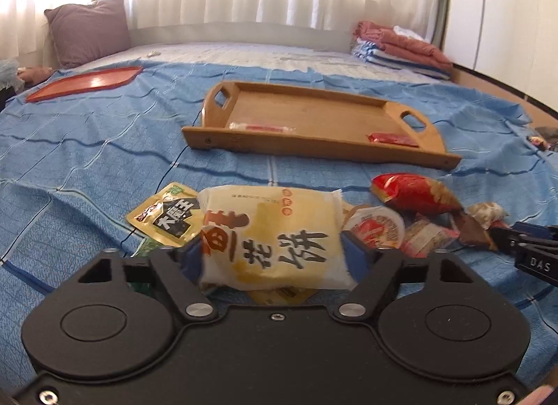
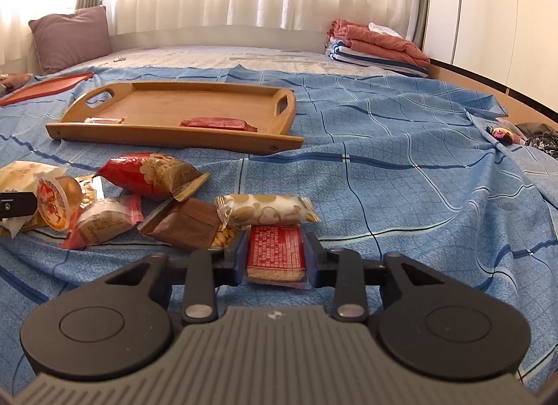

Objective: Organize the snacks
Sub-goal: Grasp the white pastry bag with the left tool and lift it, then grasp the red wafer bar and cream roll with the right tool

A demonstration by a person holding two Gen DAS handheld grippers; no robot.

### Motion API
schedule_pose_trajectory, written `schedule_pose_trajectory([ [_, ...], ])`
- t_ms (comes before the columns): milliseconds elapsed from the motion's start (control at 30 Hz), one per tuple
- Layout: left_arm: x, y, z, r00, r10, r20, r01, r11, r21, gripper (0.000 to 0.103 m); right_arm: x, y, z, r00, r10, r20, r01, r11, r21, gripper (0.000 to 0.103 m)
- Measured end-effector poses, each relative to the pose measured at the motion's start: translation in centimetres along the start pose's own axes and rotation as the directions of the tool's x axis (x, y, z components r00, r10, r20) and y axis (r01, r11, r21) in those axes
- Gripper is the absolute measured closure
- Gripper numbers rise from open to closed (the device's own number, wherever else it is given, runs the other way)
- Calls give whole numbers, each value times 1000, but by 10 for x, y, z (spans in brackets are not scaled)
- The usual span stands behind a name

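A bed [image 2: 401,174] with a blue sheet holds a wooden tray [image 2: 167,136] at 11 o'clock. The left gripper [image 1: 273,251] clamps a yellow snack bag [image 1: 272,234]; the right gripper [image 2: 275,258] clamps a red cracker packet [image 2: 275,251].

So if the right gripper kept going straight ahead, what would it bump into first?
Probably the white-and-gold snack, lying just beyond the red packet held in the right gripper. The wooden tray is farther back and off to the left, though depth is hard to judge.
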State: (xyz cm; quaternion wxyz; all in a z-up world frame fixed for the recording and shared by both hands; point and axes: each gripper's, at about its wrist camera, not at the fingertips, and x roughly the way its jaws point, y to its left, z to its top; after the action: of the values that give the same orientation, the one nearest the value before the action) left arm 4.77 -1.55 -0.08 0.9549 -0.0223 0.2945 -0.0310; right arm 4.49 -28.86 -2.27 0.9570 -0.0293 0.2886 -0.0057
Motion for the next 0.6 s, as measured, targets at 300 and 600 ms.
schedule_pose_trajectory([
  [300,-16,-1,8,999,-4,49,3,1000,19,31,-20,0,15,998,28,59,-30,999,29,64],
  [600,-31,0,36,994,-10,108,6,999,35,31,-30,-2,32,995,63,81,-68,995,68,64],
])
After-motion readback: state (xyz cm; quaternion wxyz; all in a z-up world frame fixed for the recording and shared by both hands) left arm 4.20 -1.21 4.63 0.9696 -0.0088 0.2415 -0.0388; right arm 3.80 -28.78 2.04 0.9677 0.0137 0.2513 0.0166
